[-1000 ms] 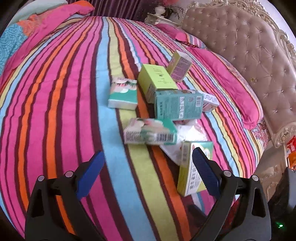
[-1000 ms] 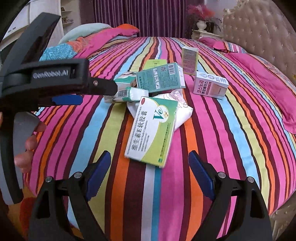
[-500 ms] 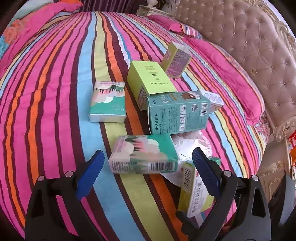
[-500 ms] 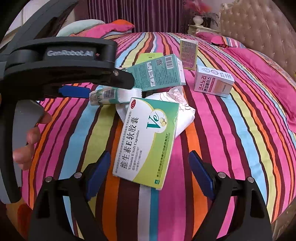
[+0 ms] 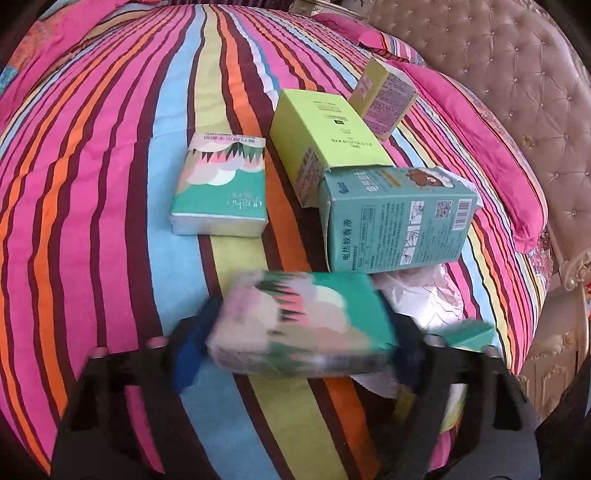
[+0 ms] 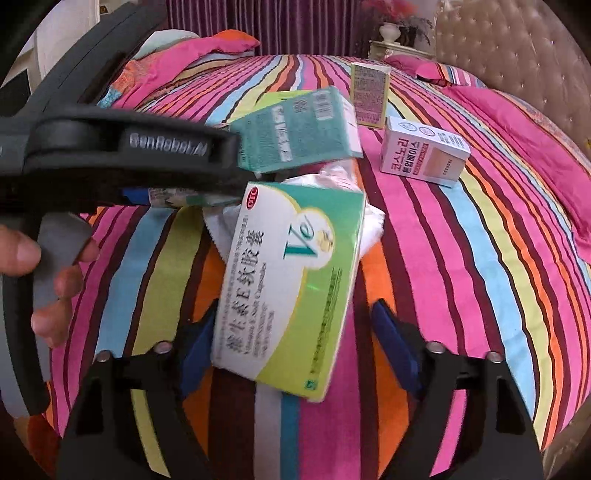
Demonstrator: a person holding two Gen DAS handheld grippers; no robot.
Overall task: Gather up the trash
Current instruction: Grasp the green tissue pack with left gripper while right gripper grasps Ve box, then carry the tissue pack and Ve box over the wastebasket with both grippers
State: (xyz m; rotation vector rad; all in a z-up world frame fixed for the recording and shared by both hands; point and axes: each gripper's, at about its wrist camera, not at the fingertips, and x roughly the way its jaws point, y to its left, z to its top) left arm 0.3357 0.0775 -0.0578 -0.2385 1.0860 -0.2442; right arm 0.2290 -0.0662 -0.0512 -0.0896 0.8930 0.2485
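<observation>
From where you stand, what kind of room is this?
Most likely a bedroom. The boxes lie on a bed with a striped bedspread, a tufted headboard stands at its end, with pink pillows against it, and purple curtains hang behind.

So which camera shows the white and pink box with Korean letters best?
The right wrist view. There the white and pink Korean box lies in full sight on the striped bedcover, its printed top and side clear. In the left wrist view only a small corner shows behind the teal box, too little to read.
</observation>
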